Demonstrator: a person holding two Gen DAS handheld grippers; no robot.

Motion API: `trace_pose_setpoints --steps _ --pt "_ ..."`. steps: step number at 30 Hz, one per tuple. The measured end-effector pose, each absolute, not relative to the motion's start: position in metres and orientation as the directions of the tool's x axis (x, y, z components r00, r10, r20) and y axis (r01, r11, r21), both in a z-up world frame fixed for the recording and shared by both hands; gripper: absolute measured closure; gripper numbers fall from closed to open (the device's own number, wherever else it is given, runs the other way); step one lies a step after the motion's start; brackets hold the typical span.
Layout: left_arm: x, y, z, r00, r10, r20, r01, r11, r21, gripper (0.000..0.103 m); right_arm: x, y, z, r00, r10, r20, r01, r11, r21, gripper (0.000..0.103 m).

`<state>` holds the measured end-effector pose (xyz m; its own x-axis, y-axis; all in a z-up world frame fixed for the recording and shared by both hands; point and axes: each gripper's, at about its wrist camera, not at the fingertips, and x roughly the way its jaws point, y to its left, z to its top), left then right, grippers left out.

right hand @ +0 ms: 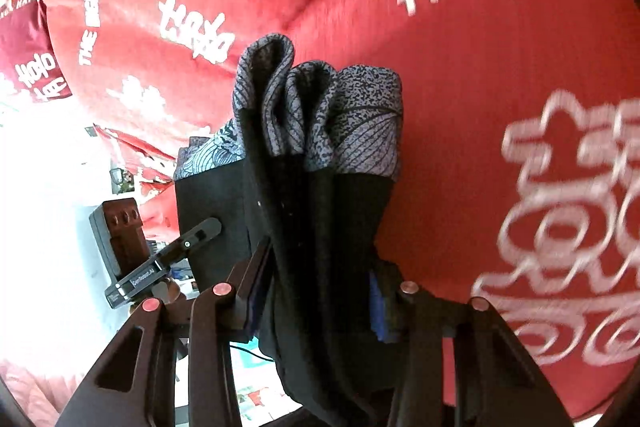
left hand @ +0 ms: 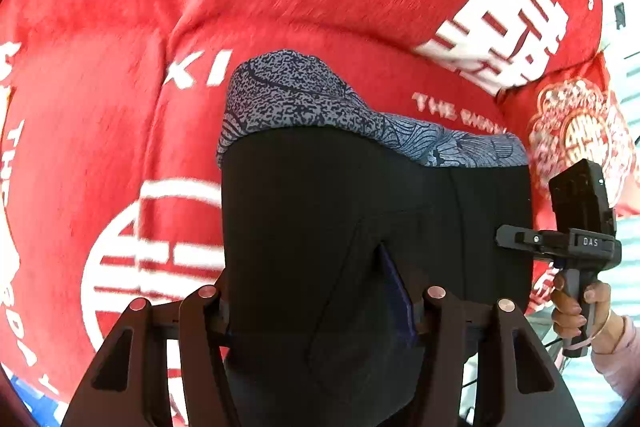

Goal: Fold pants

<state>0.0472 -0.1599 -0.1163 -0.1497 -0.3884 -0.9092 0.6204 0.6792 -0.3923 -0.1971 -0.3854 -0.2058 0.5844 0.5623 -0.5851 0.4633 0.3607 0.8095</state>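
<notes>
Pants (left hand: 360,227): black, grey-patterned waistband (left hand: 304,95); hanging above the red blanket (left hand: 100,87), bunched in folds at one end.
Left gripper (left hand: 320,311): jaws clamped on the black cloth, over the blanket.
Right gripper (right hand: 316,291): jaws pinching gathered folds of the pants.
Person's hand (left hand: 576,307): grasping the right gripper's handle, at the pants' edge.
Blanket: white printed lettering, beneath the pants.

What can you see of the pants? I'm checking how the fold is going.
The pants are black, smooth stretchy-looking fabric with a blue-grey patterned band at the far end. They are held above the red blanket: the left gripper and the right gripper each clamp black fabric between their fingers. In the right view the patterned end bunches into several upright folds; in the left view the cloth spreads flat.
</notes>
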Motion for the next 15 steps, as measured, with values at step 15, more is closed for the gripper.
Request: trace_pose_setpoints --steps 15 --pt "0.044 -0.118 -0.164 -0.069 -0.354 -0.933 0.594 0.737 -0.324 0.012 -0.196 -0.347 -0.234 0.551 0.505 -0.664 0.515 0.420 0.747 0.041"
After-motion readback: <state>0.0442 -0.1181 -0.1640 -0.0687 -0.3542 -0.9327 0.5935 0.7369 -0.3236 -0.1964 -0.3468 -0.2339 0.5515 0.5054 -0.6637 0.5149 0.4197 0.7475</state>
